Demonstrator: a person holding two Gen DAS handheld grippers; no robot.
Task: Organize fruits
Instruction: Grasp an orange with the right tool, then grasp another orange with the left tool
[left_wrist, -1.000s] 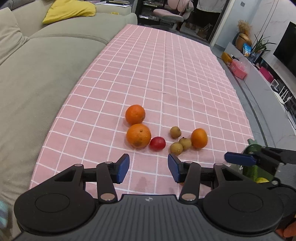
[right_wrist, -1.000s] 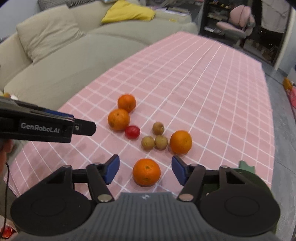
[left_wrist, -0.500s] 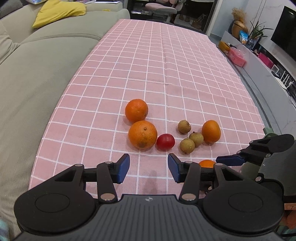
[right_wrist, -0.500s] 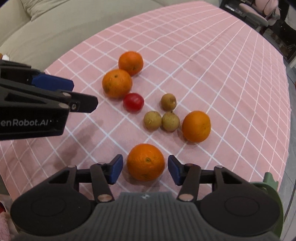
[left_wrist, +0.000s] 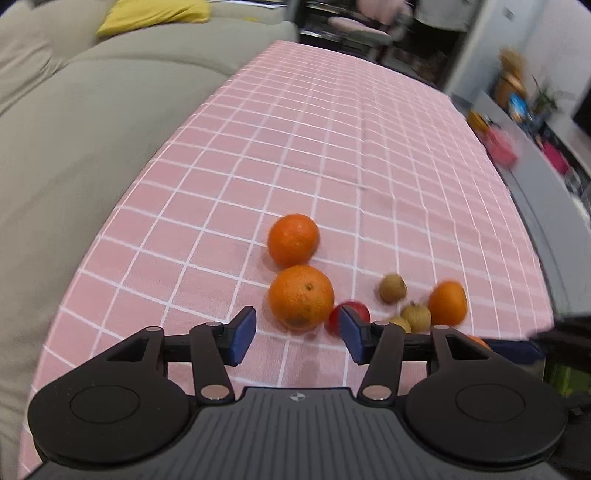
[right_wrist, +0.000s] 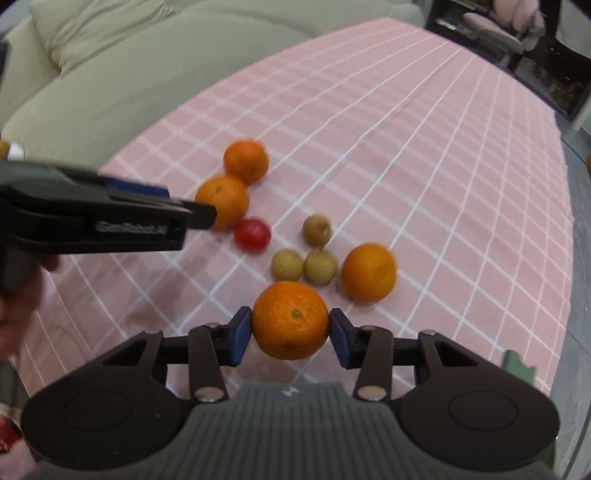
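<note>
1. Since the earlier frames both grippers have come down and in toward the fruit on the pink checked tablecloth (left_wrist: 332, 155). The right gripper (right_wrist: 290, 332) has just been closing, and its blue pads now touch both sides of the near orange (right_wrist: 290, 319), which sits at the front of the group, nearest the camera. The left gripper (left_wrist: 295, 334) has just been opening; its jaws stand apart with nothing between them, just short of the big orange (left_wrist: 301, 297).

2. Largest risk, as I judge it: the near orange is round and pinched only at its widest line, so a fast lift could let it roll out and knock the others.

3. The big orange touches a second orange (left_wrist: 293, 240) behind it, or nearly does, and a red fruit (right_wrist: 252, 234) lies just beside it. A left jaw coming down there may shove one of them away.

4. A further orange (right_wrist: 368, 271) lies just right of the held one, near enough to be clipped.

5. Three small brown fruits (right_wrist: 303, 266) cluster between the groups and would scatter easily.

6. The grey sofa (left_wrist: 74, 147) runs along the table's left side, so a fruit rolling that way could drop off the edge.
</note>
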